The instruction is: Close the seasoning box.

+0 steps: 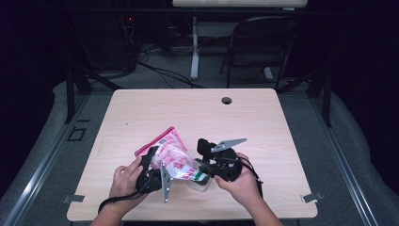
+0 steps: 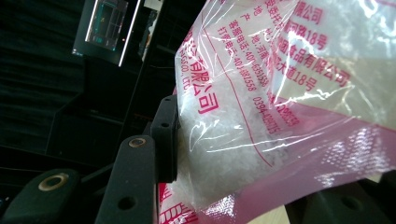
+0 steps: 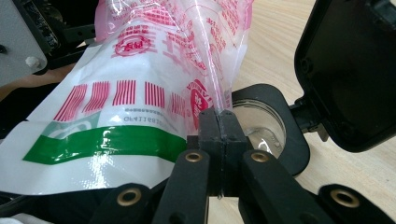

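Note:
A clear plastic bag (image 1: 171,155) with pink and red print and a green band holds white crystals. It hangs tilted above the table's near edge. My left gripper (image 1: 156,159) is shut on the bag's pink upper part; in the left gripper view the bag (image 2: 280,93) bulges between the jaws of this gripper (image 2: 261,168), and one pad (image 2: 166,140) presses into it. My right gripper (image 3: 219,123) is shut on a thin edge of the bag (image 3: 140,93) at its lower end. Just beyond stands a black container (image 3: 289,140) with a round opening and its lid (image 3: 350,70) raised.
The wooden table (image 1: 197,113) has a small round cable hole (image 1: 227,100) near its far edge. A dark folding chair (image 1: 263,42) and a desk leg stand behind it. Both of the person's hands hold the grippers at the near edge.

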The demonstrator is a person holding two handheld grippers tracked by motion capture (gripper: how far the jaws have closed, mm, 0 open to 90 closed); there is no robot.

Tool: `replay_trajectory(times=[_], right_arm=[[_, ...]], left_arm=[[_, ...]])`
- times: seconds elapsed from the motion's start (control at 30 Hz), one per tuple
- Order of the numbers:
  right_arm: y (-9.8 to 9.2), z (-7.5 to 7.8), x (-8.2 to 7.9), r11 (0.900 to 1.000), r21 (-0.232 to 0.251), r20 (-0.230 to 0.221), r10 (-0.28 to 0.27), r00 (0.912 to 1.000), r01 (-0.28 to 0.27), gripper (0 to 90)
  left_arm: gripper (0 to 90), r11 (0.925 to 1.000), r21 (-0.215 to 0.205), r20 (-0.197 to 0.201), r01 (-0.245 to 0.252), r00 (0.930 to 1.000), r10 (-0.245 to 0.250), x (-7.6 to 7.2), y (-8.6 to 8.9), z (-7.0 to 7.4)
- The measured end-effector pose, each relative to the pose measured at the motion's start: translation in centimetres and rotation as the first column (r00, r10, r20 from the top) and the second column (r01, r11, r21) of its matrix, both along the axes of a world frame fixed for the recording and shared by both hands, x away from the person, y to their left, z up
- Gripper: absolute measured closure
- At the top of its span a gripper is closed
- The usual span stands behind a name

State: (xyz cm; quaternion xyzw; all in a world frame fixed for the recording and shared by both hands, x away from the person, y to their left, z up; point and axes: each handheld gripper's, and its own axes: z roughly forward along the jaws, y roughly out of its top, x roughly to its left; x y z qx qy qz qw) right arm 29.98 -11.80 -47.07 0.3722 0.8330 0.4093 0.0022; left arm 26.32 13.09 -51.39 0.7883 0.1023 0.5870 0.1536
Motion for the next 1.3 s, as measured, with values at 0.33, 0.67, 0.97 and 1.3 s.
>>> replay_trajectory(times=[0.33, 0.67, 0.97, 1.3], right_arm=[[-0.22, -0.15, 0.05, 1.000, 0.001, -0.002, -0.006, 1.0000, 0.006, 90.0], [-0.58, -0.39, 0.02, 1.000, 0.010, -0.007, -0.018, 0.9998, 0.019, 90.0], [-0.79, -0.41, -0.04, 1.000, 0.011, -0.005, -0.024, 0.9997, 0.024, 90.0], [-0.85, -0.53, -0.01, 1.000, 0.010, -0.008, -0.024, 0.9997, 0.024, 90.0]], left_arm=[[60.5, 0.9998, 0.018, 0.015, 0.002, 0.9999, -0.002, -0.10, -0.20, 0.16], [60.5, 0.9995, 0.030, 0.017, 0.007, 0.9998, -0.007, -0.23, -0.52, 0.26], [60.6, 0.9984, 0.056, 0.032, 0.009, 0.9994, -0.011, -0.33, -0.76, 0.48], [60.6, 0.9969, 0.077, 0.030, 0.013, 0.9994, -0.015, -0.36, -0.87, 0.59]])
